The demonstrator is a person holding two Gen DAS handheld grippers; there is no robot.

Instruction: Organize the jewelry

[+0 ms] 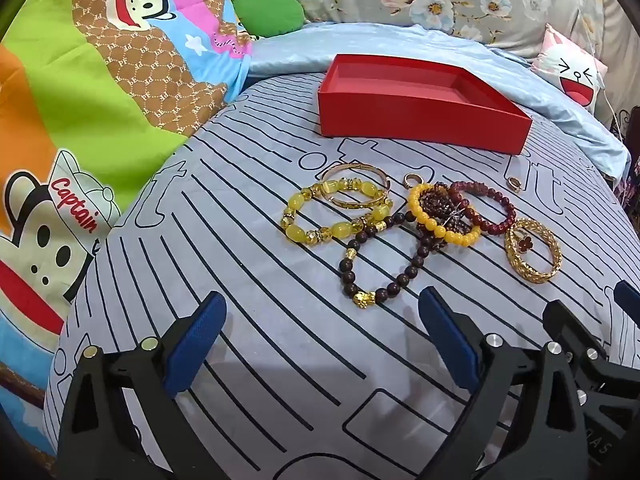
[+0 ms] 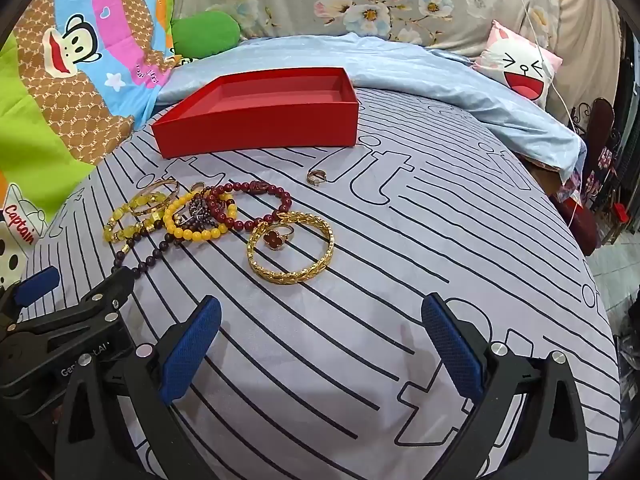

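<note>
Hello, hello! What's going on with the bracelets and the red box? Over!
Left gripper open, right gripper open, nothing held. Red box empty. Bracelets piled on the bedsheet before it. Path clear.

bead bracelets and gold bangle lie flat, clustered on the striped cover before the empty red box.

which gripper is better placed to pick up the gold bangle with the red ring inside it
Right, probably. The gold bangle lies just ahead of the open right gripper, nearly centred. From the left gripper it sits far to the right, past the dark bead bracelet.
</note>
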